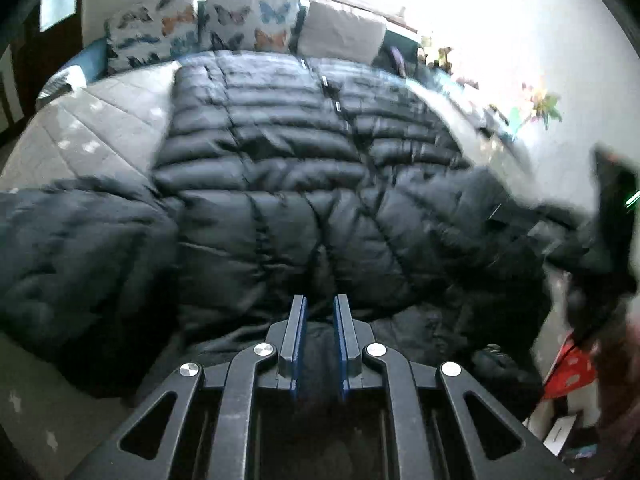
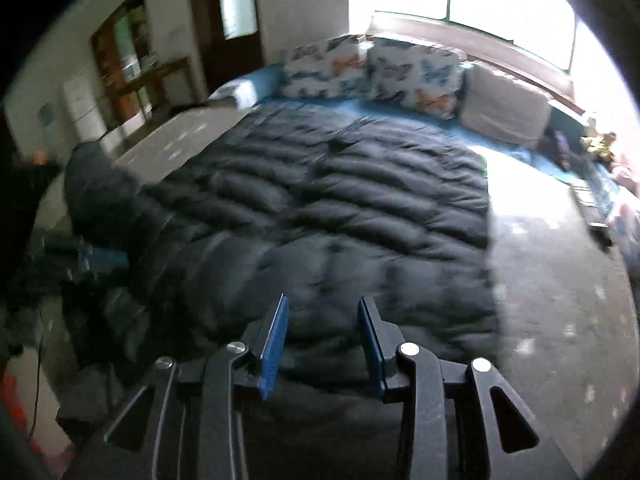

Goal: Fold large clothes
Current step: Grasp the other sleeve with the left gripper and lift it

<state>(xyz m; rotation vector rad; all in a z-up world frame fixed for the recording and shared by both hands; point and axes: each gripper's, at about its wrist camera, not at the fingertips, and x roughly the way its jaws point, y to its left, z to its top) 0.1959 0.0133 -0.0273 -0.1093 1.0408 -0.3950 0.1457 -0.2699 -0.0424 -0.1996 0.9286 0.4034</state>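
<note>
A large black puffer jacket (image 1: 288, 184) lies spread flat on a grey quilted bed cover (image 1: 92, 120), front side up with its zip running down the middle. It also shows in the right wrist view (image 2: 340, 208). My left gripper (image 1: 320, 304) hovers over the jacket's near edge, its blue-padded jaws a narrow gap apart and empty. My right gripper (image 2: 324, 308) is open and empty above the near edge of the jacket. One sleeve (image 1: 68, 236) lies out to the left in the left wrist view.
Butterfly-print pillows (image 1: 204, 24) and a white pillow (image 1: 340, 28) line the far end of the bed under a bright window. Toys and clutter (image 1: 536, 104) sit along the right side. A doorway and shelves (image 2: 132, 48) stand at the far left.
</note>
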